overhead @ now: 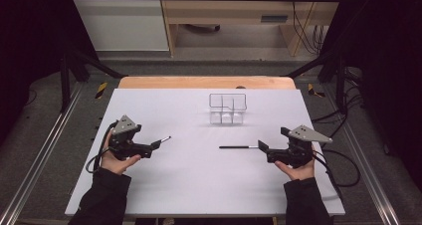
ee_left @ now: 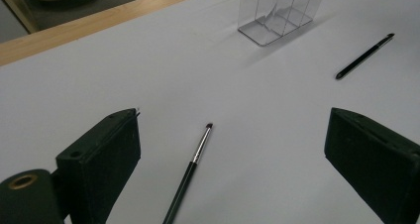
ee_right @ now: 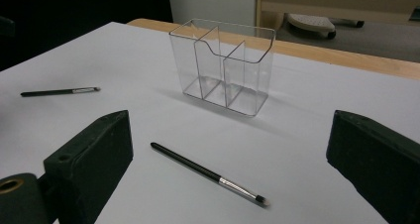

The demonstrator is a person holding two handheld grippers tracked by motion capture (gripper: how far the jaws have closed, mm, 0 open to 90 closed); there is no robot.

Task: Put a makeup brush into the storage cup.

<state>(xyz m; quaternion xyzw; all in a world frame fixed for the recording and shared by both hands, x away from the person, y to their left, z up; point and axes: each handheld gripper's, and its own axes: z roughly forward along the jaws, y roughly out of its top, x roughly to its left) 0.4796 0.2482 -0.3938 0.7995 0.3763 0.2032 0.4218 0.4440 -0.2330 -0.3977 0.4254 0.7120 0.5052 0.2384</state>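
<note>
Two thin black makeup brushes lie flat on the white table (overhead: 199, 185). The left brush (overhead: 163, 140) (ee_left: 190, 172) rests between the jaws of my left gripper (overhead: 153, 146) (ee_left: 232, 144), which is open and not touching it. The right brush (overhead: 239, 147) (ee_right: 208, 173) lies on the table between the spread jaws of my right gripper (overhead: 263, 147) (ee_right: 230, 147), also open. A clear plastic organizer (overhead: 228, 108) (ee_left: 277, 11) (ee_right: 223, 65) with several compartments stands upright and empty at the table's far middle. Each gripper view also shows the other brush (ee_left: 364, 55) (ee_right: 59, 91) farther off.
A wooden strip (overhead: 206, 82) runs along the table's far edge. A dark frame and cables (overhead: 343, 110) flank the right side. A wooden desk (overhead: 239, 11) stands on the floor beyond the table.
</note>
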